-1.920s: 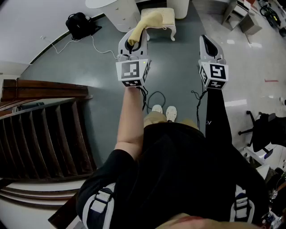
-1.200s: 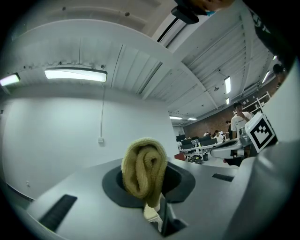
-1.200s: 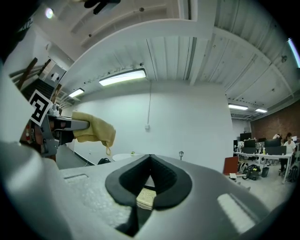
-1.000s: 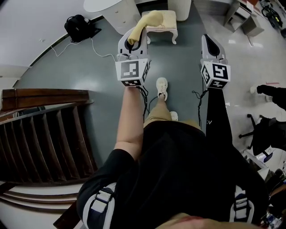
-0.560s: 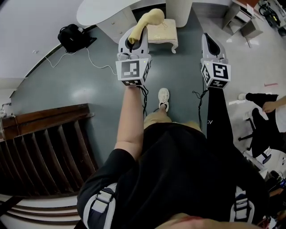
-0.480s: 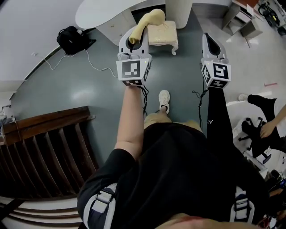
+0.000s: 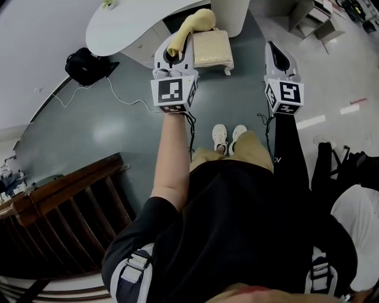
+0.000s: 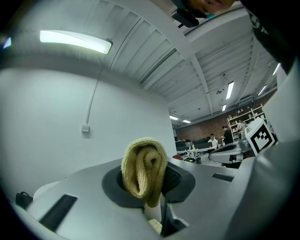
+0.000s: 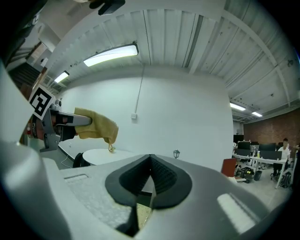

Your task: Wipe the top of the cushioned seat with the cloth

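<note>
two grippers, one cloth, one seat. left gripper point(image 7: 176, 48) is clamped on the yellow cloth point(image 7: 193, 22); in the left gripper view the cloth point(image 8: 144, 169) sits bunched between the jaws, with a folded loop sticking out past them. right gripper point(image 7: 277, 54) is pinched closed with nothing in it, the pads meeting in the right gripper view point(image 9: 149, 183). that view also catches the cloth point(image 9: 97, 124) off to its left.

the seat point(image 7: 214, 48) is a small stool with a beige cushion and white legs, on the grey floor point(image 7: 118, 130) ahead of the person, between the two grippers in the head view and nearer the left one. the cloth end overlaps the cushion's far left corner; can't tell if it touches.

around it: one white round table point(image 7: 127, 26) just left of the seat, one white ribbed bin point(image 7: 232, 8) behind it. one black bag point(image 7: 84, 64) with a white cable point(image 7: 127, 97) on the floor further left. two white shoes point(image 7: 228, 136) short of the seat, one wooden railing point(image 7: 65, 213) bottom left.
</note>
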### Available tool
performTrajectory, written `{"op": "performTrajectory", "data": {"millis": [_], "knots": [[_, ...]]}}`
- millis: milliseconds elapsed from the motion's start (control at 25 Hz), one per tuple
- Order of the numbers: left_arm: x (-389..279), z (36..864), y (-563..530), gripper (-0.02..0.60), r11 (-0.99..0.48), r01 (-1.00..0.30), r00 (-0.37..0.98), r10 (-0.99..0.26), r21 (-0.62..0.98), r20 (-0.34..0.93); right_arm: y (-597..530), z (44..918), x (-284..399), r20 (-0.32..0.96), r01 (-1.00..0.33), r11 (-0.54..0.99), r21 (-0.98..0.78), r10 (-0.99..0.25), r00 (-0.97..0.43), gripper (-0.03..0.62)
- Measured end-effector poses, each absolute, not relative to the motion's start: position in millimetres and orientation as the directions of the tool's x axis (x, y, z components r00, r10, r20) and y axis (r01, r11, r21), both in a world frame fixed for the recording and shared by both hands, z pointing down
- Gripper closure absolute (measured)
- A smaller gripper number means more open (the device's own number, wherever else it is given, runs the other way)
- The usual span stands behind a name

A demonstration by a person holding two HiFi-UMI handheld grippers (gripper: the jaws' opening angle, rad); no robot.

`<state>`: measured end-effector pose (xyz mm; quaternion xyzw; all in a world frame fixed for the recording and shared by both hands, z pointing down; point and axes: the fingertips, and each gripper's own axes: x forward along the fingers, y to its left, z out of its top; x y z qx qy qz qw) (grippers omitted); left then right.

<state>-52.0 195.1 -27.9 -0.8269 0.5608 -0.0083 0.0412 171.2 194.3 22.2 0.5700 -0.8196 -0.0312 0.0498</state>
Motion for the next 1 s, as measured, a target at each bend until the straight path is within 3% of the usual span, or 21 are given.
{"op": "performTrajectory", "data": {"millis": [600,1000], "knots": [[-12,19,69,0.525,-0.374,-0.925,0.371,-0.927,-0.059,0.060,60,64,197,0.087,-0.922,0.384,0.046,-0.921,-0.379,0.594],[21,127,-35,0.525,-0.379,-0.925,0.362,-0.884,0.001,0.296,-55,145,211,0.212,-0.894,0.447,-0.020,-0.872,-0.441,0.594]]}}
